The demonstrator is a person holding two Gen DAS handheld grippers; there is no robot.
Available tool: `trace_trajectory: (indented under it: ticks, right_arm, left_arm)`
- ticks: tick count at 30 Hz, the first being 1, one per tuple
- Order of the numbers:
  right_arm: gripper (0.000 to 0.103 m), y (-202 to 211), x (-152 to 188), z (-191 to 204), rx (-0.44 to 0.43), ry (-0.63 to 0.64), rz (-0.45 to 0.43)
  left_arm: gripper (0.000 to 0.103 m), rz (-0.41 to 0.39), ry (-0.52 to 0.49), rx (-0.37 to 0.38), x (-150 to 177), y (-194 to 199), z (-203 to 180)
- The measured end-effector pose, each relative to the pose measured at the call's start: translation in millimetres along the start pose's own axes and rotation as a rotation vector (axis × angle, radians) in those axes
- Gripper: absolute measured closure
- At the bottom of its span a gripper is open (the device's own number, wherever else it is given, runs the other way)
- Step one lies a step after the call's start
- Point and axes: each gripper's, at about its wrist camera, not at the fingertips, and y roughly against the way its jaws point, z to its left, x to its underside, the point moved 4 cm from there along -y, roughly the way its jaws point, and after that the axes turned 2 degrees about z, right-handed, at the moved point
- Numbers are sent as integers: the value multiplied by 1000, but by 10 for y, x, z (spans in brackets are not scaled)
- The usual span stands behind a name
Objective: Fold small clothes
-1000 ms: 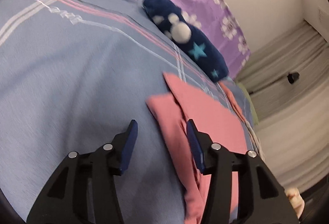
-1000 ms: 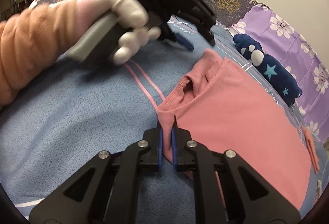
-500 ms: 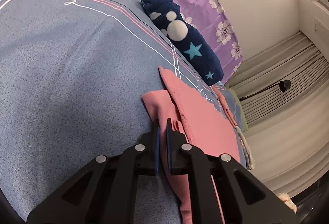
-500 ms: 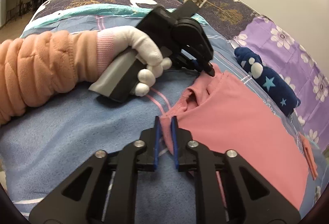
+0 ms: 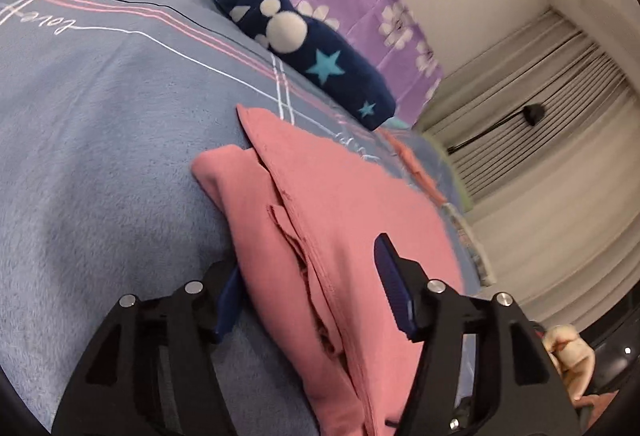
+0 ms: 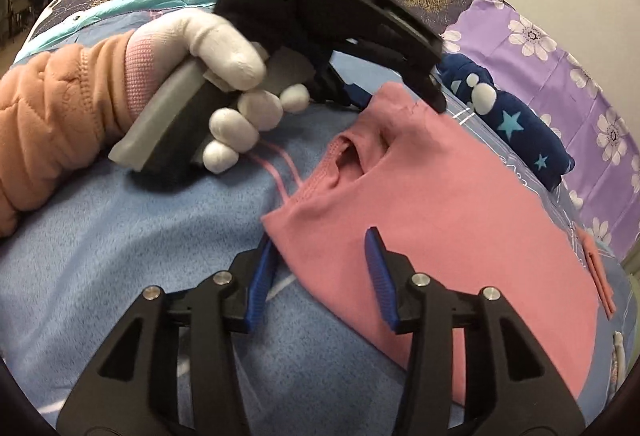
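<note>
A pink garment (image 6: pixel 440 204) lies flat on the blue blanket, its neckline toward me; it also shows in the left wrist view (image 5: pixel 340 220). My right gripper (image 6: pixel 320 272) is open, its jaws straddling the garment's near shoulder corner, one finger on the blanket, one over the cloth. My left gripper (image 5: pixel 308 288) is open too, straddling the folded far shoulder edge. In the right wrist view the left gripper (image 6: pixel 396 92), held by a white-gloved hand, sits at the far shoulder of the garment.
A navy star-patterned fleece roll (image 5: pixel 304 52) lies beyond the garment, also in the right wrist view (image 6: pixel 516 124). A purple flowered sheet (image 6: pixel 560 48) runs along the wall. A small folded pink piece (image 6: pixel 600 272) lies at the right. The blue blanket (image 6: pixel 120 236) spreads around.
Both grippers were shut on the garment's shoulder edges half a second ago; both have now opened and let the cloth go. The garment rests on the blanket.
</note>
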Motion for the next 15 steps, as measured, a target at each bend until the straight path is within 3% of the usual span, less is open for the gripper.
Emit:
trace_trajectory:
  ticks: [4, 6, 8, 9, 11, 15]
  right_arm:
    - [65, -39, -31, -2, -4, -15, -6]
    - [72, -45, -34, 12, 15, -4, -7]
    - [83, -49, -34, 27, 29, 5, -6]
    - [87, -54, -35, 21, 30, 3, -5]
    - [96, -67, -34, -19, 15, -18, -3]
    - [98, -23, -34, -27, -14, -28, -24]
  left_arm:
    - [46, 3, 26, -25, -117, -118, 9]
    - [57, 4, 45, -26, -173, -194, 24]
    - [85, 15, 64, -12, -180, -265, 51]
    - [89, 20, 71, -9, -167, -289, 69]
    - [91, 9, 81, 8, -149, -274, 101]
    - [91, -30, 97, 23, -125, -207, 124]
